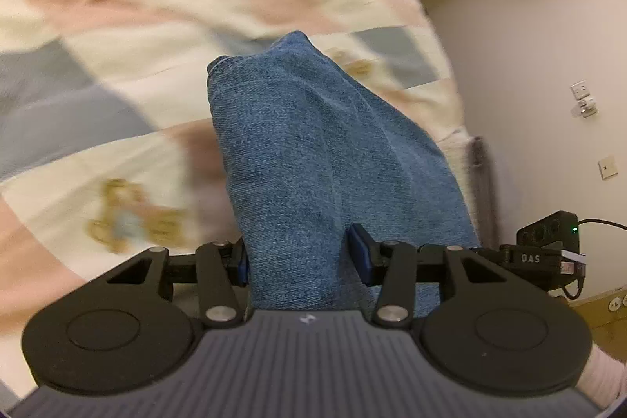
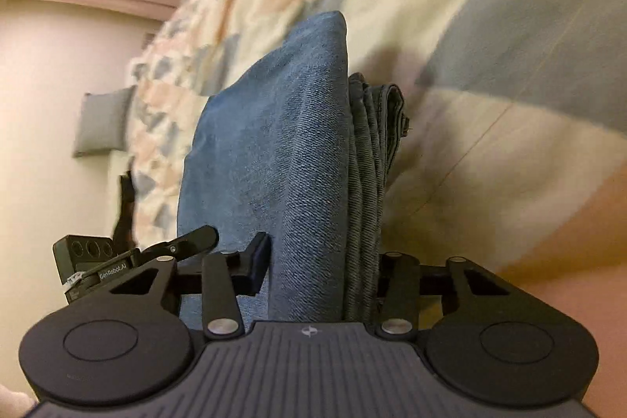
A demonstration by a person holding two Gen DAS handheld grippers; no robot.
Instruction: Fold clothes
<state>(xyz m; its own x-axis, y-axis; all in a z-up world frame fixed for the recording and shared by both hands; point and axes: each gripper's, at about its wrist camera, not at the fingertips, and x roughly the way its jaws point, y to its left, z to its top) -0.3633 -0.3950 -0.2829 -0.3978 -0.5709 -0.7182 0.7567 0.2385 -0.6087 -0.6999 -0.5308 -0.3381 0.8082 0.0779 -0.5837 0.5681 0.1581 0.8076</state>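
Both grippers are clamping the same pair of blue jeans (image 1: 313,159). Left gripper (image 1: 301,257) is pinching denim between its blue pads; the cloth is filling the gap and running forward away from the camera, ending at a hem-like edge. Right gripper (image 2: 321,261) is also squeezing the jeans (image 2: 274,143), here a thicker stack: several layers are bunching at the right pad side, with a seamed edge showing beyond. The jeans are hanging or stretching out from the two grips over the bed's patchwork quilt (image 1: 117,26); whether the far end is resting on the quilt or lifted clear, I cannot tell. The quilt is smearing with motion blur in both views while the denim is staying sharp relative to each camera, so my read is the garment is being carried or swung mid-fold, with layers already doubled at the right grip. Which fold this is in the sequence isn't settled by these views. Judgement on the move to come: both grips need to be holding level and taut so the layers are staying aligned, then lowering onto the quilt (image 2: 490,46) edge-to-edge before either grip is releasing.
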